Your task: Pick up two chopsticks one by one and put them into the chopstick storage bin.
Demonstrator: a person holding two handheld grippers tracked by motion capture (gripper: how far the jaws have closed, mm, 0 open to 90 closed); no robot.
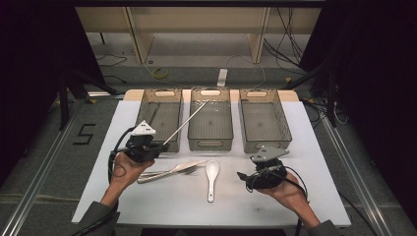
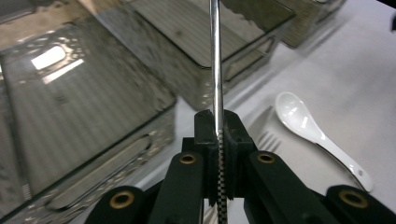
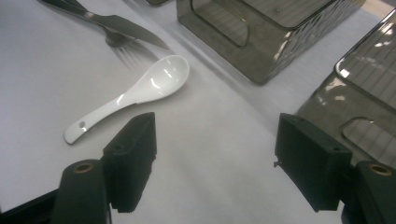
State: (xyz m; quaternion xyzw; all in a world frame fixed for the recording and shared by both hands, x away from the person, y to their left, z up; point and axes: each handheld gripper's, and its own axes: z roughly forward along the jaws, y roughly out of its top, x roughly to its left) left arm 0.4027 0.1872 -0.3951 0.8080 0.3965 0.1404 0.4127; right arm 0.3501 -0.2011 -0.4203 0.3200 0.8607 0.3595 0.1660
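White table (image 1: 147, 206) carries three bins (image 1: 210, 123) — plus knife (image 1: 169, 170), fork (image 1: 189, 169), spoon (image 1: 211, 178).

Three bins along the table's (image 1: 147, 206) far edge: left bin (image 1: 160, 118), middle bin (image 1: 210, 118), right bin (image 1: 264, 120), narrow gaps between, too tight for a gripper. Thin rod (image 1: 186, 124) slanting from the left gripper (image 1: 160, 146) up over the middle bin, cutting across the gap beside the left bin. Mid-table blocked by knife (image 1: 167, 172), fork (image 1: 184, 170) and spoon (image 1: 212, 178), close together. Plenty of bare room along the near edge and near both near corners. Open strip at the right edge beside the right gripper (image 1: 244, 178).
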